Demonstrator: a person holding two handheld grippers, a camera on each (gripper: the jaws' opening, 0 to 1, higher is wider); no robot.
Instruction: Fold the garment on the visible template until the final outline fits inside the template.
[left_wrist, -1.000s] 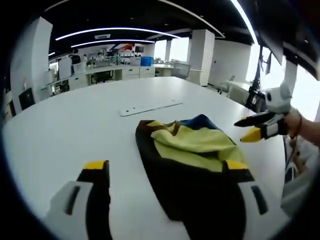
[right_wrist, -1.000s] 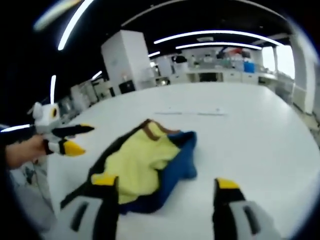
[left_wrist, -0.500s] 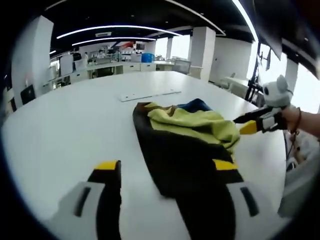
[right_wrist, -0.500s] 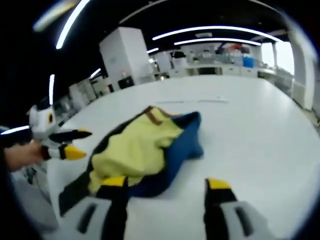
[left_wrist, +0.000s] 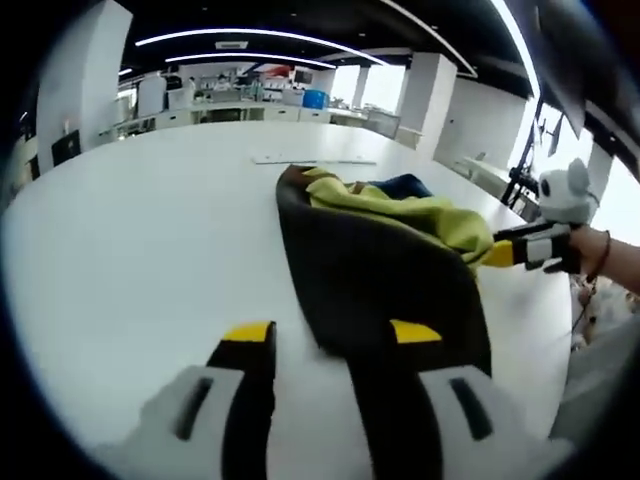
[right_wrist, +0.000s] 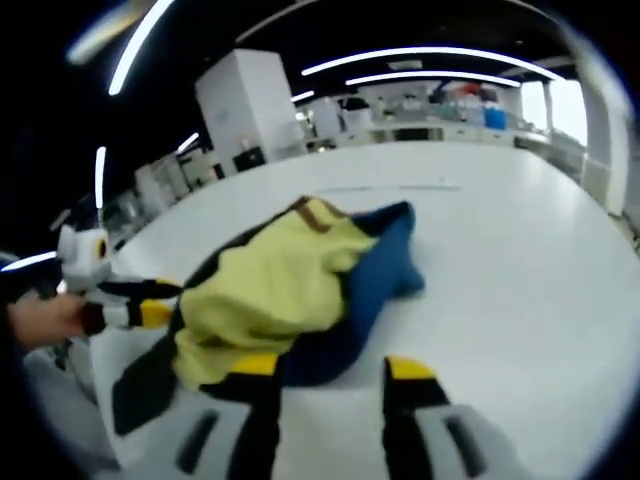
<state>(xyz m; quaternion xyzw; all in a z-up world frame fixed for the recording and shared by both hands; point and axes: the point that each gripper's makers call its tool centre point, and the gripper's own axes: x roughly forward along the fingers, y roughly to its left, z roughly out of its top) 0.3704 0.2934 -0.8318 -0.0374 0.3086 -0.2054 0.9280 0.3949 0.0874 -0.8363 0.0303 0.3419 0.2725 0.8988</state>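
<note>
A crumpled garment (left_wrist: 370, 260) lies on the white table, black on one side, yellow on top, with a blue part and a brown collar at the far end. My left gripper (left_wrist: 332, 335) is open, and the garment's near black edge reaches in between its jaws. The right gripper (left_wrist: 510, 250), held by a hand, sits at the yellow cloth's right edge. In the right gripper view the garment (right_wrist: 270, 285) lies just ahead of my open right gripper (right_wrist: 330, 366), with its dark blue edge between the jaws. The left gripper (right_wrist: 150, 305) is at the garment's black side.
A thin pale strip (left_wrist: 315, 160) lies flat on the table (left_wrist: 130, 230) beyond the garment. A person's hand (left_wrist: 600, 250) is at the table's right edge. Office desks, white pillars and a blue bin (left_wrist: 315, 98) stand far behind.
Both grippers have come closer to the garment, low over the table, and the jaws of each have narrowed. The garment's edges now lie between the jaws.
</note>
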